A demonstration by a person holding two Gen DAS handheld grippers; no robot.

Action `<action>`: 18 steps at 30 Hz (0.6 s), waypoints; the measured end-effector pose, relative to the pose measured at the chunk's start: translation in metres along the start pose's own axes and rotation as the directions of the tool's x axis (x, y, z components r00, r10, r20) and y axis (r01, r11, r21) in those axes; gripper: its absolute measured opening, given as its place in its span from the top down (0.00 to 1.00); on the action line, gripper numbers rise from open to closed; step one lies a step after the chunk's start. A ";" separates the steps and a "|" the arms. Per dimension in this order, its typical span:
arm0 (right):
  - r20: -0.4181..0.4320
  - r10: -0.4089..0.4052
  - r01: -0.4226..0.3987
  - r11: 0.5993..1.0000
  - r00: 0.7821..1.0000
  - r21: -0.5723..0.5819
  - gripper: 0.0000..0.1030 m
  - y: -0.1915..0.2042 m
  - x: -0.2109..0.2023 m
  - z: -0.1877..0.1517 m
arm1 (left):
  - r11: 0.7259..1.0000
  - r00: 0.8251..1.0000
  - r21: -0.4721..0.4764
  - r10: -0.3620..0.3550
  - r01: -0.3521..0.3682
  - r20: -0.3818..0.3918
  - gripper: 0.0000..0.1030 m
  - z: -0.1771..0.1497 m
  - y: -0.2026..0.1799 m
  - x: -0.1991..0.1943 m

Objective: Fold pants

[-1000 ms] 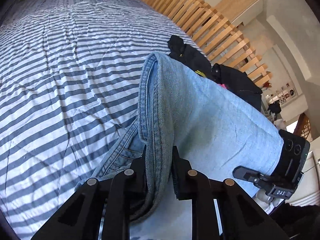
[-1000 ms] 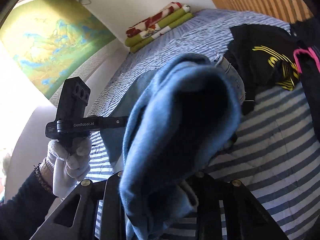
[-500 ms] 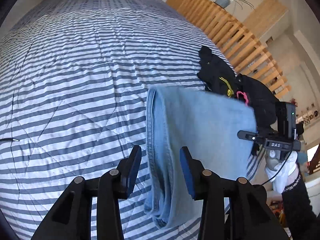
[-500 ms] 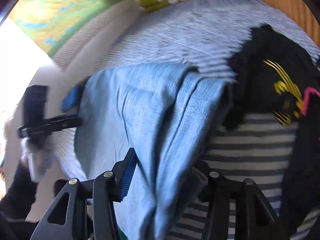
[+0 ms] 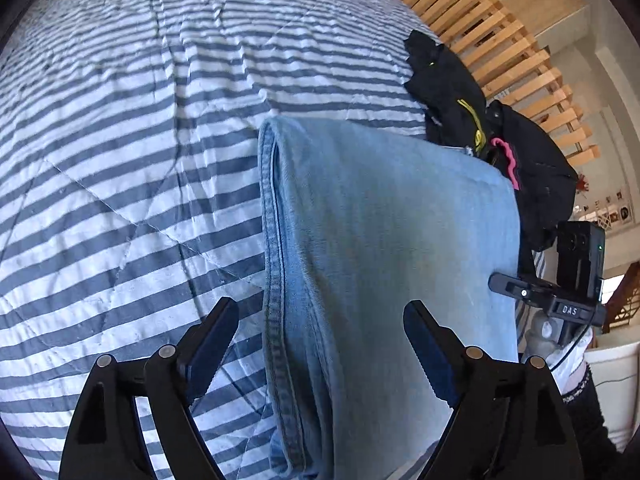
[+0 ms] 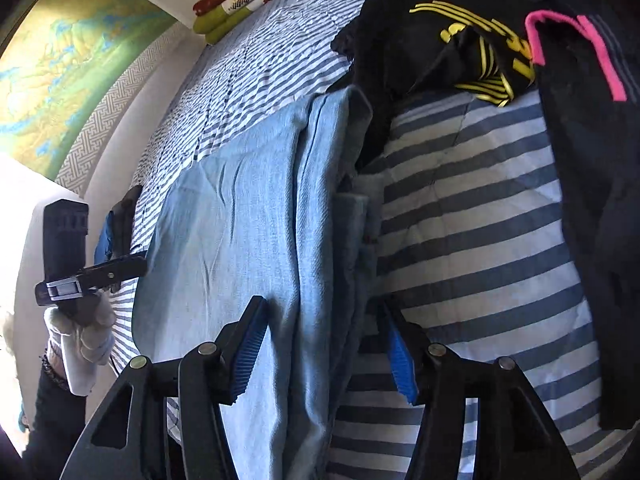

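Jeans down flat, both tools let go.
Nearest us, the left gripper [image 5: 320, 344] hangs with its jaws spread wide over the seamed edge of the jeans [image 5: 384, 264], nothing between the pads; the right gripper [image 6: 322, 350] is likewise parted, straddling the opposite folded edge without pinching it. The jeans lie as a folded light-blue panel on the striped bedspread [image 5: 120, 160], near edge toward the person. Denim like this looks heavy, limp but thick at the seams, not slippery: I'd say pinch the stacked layers at the hemmed edges, both corners together. Each gloved hand [image 6: 80, 340] holds its handle upright, tools angled down at the bed. Farther off, black clothes [image 6: 460, 40] touch the far corner.
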State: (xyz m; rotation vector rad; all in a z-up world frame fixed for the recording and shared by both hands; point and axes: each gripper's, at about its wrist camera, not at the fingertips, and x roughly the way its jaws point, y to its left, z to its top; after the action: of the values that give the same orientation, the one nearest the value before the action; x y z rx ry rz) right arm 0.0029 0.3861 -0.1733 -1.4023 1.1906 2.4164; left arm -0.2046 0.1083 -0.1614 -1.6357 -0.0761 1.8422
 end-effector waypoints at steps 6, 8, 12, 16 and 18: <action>0.056 0.044 -0.044 0.999 0.997 -0.006 0.37 0.009 0.009 -0.002 | 0.998 0.998 -0.001 -0.058 0.058 0.039 0.15 0.006 -0.003 0.019; 0.064 0.065 -0.066 0.998 0.996 0.011 0.46 0.012 0.014 0.003 | 0.996 0.996 0.020 -0.086 0.086 0.024 0.33 0.007 -0.011 0.027; 0.067 0.011 -0.009 0.999 0.998 -0.038 0.63 0.026 0.015 0.002 | 0.997 0.994 0.039 -0.074 0.071 0.080 0.53 0.002 -0.019 0.023; 0.110 -0.005 0.012 0.998 0.994 -0.063 0.69 0.040 0.001 -0.010 | 0.989 0.981 0.019 -0.145 0.144 0.127 0.75 -0.011 -0.022 0.006; 0.139 -0.026 0.041 0.994 0.990 -0.106 0.70 0.056 -0.006 -0.016 | 0.991 0.980 0.050 -0.127 0.121 0.154 0.77 -0.022 -0.030 -0.005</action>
State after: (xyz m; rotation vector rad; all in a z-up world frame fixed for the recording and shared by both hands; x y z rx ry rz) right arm -0.0079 0.3382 -0.1409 -1.2478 1.0117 2.5419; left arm -0.1721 0.1211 -0.1486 -1.4239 -0.2027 1.8609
